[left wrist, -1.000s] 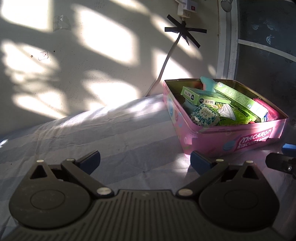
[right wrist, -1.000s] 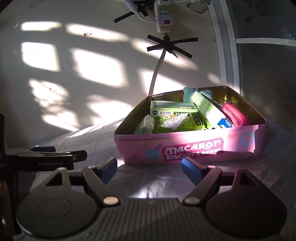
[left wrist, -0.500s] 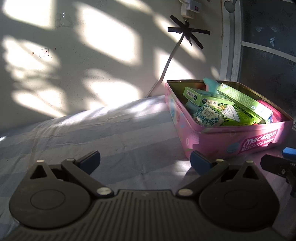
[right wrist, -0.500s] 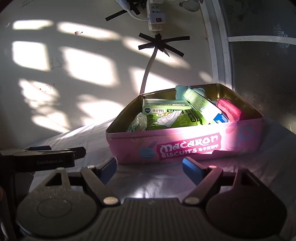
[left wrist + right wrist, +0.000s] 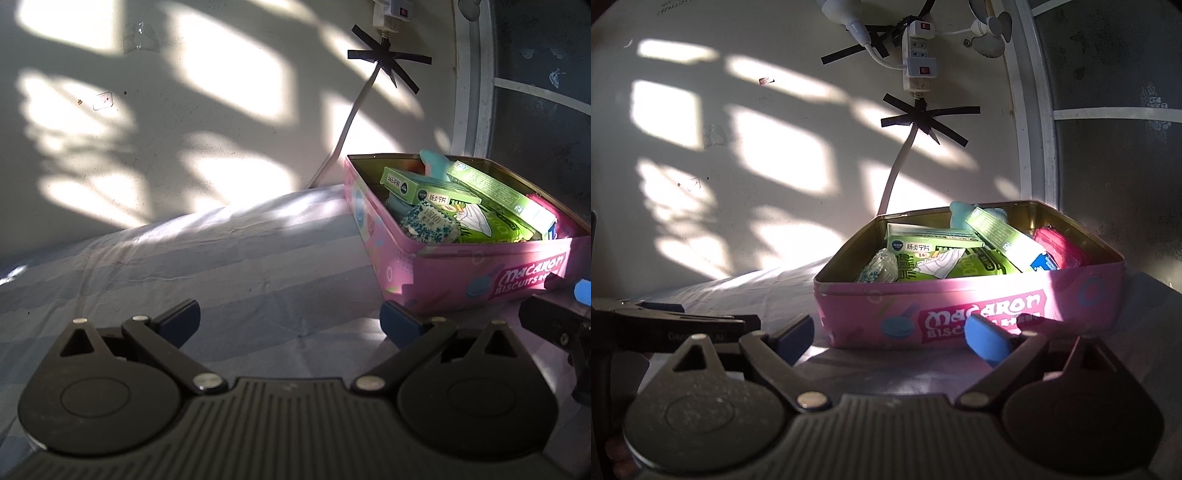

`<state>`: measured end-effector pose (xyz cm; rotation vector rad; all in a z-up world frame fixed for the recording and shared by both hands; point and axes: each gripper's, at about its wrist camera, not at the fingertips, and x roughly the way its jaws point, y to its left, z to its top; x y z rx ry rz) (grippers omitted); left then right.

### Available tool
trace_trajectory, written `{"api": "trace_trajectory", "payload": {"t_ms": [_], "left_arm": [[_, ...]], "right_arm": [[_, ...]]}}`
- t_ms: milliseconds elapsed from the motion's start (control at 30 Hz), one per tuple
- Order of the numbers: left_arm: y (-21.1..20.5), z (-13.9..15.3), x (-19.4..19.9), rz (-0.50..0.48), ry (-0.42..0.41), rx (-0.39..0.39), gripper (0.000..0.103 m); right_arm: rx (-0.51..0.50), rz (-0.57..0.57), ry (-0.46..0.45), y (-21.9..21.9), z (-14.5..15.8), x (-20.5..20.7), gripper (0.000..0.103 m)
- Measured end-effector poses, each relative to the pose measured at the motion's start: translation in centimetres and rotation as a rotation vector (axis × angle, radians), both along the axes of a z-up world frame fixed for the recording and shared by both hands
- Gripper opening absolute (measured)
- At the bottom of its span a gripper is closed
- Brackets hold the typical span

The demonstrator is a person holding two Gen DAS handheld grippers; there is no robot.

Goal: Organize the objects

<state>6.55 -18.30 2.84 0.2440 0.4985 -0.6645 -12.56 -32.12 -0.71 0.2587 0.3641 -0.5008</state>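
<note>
Facing the pink macaron biscuit tin [image 5: 967, 306] just ahead, the right gripper [image 5: 888, 334] has just been opening its jaws wide, nothing between them. The left gripper [image 5: 290, 319], wide and empty, has the tin off to its right, so the right hand is nearer.

A striped bedsheet [image 5: 229, 266] carries one pink biscuit tin [image 5: 461, 273].

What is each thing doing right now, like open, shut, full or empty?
pink biscuit tin: lid off, upright on the bedsheet, filled with packets.
green box: closed, lying flat on the pile.
left gripper: open, empty.
right gripper: just opened wider, empty.
</note>
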Motion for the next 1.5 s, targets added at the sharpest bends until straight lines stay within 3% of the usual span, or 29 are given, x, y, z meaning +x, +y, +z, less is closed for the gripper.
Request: {"api": "trace_trajectory", "payload": {"t_ms": [433, 1500], "left_arm": [[-0.2, 0.0, -0.5, -0.023, 0.008, 0.031, 0.103], [-1.1, -0.4, -1.6, -0.085, -0.007, 0.086, 0.103]], "right_arm": [[0.068, -0.077, -0.046, -1.7, -0.2, -1.0, 0.103], [0.092, -0.077, -0.009, -2.4, -0.9, -0.7, 0.103]]}}
